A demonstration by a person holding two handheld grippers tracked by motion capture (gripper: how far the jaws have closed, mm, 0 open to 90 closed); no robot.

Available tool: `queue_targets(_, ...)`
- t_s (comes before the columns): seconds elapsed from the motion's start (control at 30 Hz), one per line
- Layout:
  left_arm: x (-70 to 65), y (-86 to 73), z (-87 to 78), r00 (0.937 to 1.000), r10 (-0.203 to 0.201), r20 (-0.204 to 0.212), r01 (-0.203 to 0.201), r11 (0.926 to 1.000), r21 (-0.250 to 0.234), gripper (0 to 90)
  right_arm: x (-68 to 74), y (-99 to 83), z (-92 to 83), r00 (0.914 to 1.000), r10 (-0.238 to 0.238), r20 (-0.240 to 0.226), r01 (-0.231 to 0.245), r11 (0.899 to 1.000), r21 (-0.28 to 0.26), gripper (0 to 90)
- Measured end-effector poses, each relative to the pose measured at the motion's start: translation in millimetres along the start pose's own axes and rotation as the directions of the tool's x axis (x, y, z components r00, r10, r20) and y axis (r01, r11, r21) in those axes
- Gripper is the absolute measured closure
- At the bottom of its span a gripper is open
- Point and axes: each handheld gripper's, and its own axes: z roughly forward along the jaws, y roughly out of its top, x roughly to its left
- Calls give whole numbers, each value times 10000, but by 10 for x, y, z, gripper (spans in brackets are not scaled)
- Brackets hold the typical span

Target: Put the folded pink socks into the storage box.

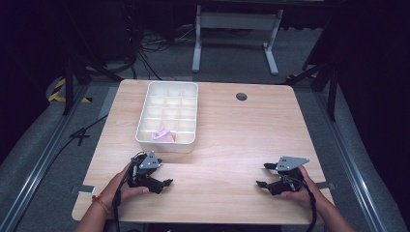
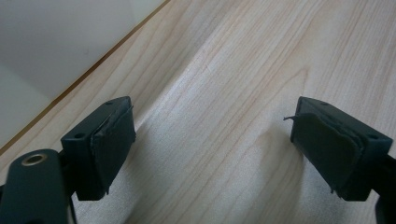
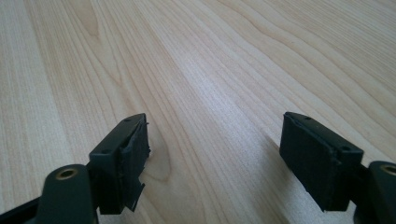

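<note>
- Left gripper (image 1: 165, 177) — black, boxy jaws spread wide over bare pale wood grain, holding nothing.
- Right gripper (image 1: 264, 175) — jaws likewise apart and empty, pads frayed at the edges.
- White gridded plastic tray (image 1: 167, 142) sits toward the table's (image 1: 232, 140) far left; a crumpled pink item (image 1: 162, 135) lies in a near compartment.

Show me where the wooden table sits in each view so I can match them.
High view: the table spans the centre, carrying a white tray.
Left gripper view: the table runs behind the open left tool, its edge at upper left.
Right gripper view: the table lies behind the open right tool.
Shared landmark: its pale wood grain.
</note>
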Motion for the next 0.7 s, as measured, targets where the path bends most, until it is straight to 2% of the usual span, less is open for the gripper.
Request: queue_targets(0.7, 12, 19, 23, 9999, -110, -109, 112, 9998, 161, 81, -3, 0, -1, 10000, -14, -16, 14, 10000, 12, 239)
